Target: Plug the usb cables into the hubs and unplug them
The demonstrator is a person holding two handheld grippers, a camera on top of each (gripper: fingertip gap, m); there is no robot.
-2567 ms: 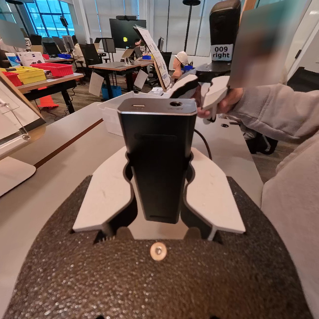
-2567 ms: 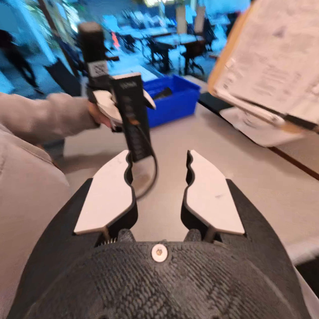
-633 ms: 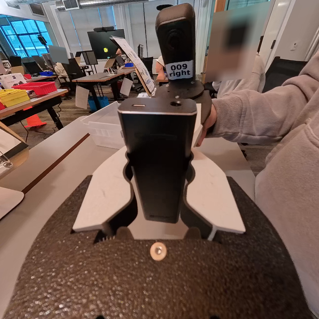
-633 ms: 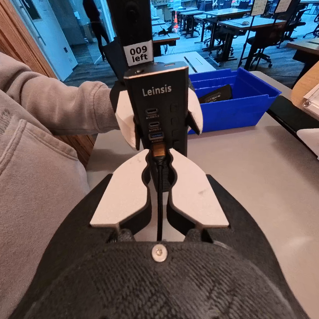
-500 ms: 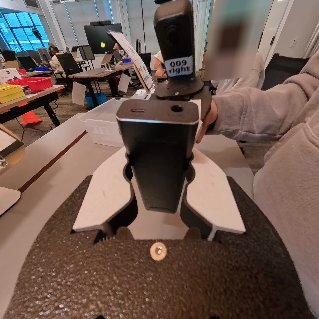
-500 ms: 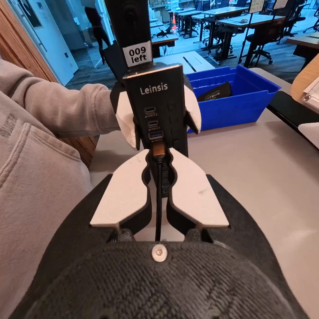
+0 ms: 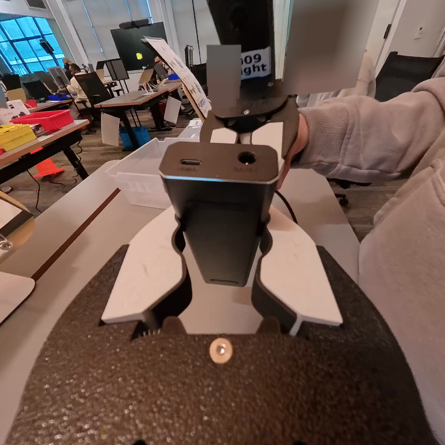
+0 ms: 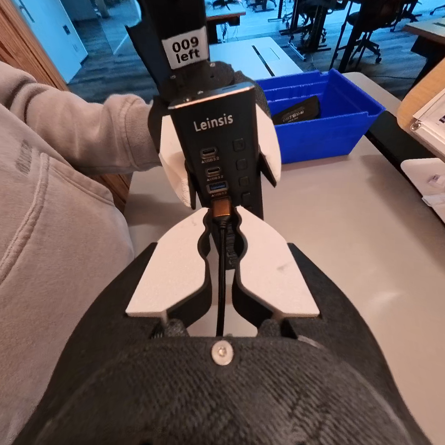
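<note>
My left hand-held gripper clamps the black hub upright above the bench. My right hand-held gripper pinches the gold plug, which looks seated in a lower port, so unplugging is probably what's left.

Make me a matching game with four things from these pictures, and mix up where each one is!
Things:
1. USB hub
2. gold plug
3. blue bin
4. white tray

Places or states:
A. on the table, behind the hub in the right wrist view
B. gripped upright by the left tool
C. on the table, left of the hub in the left wrist view
D. pinched by the right tool, at a port on the hub's face

Pairs: 1-B, 2-D, 3-A, 4-C
</note>
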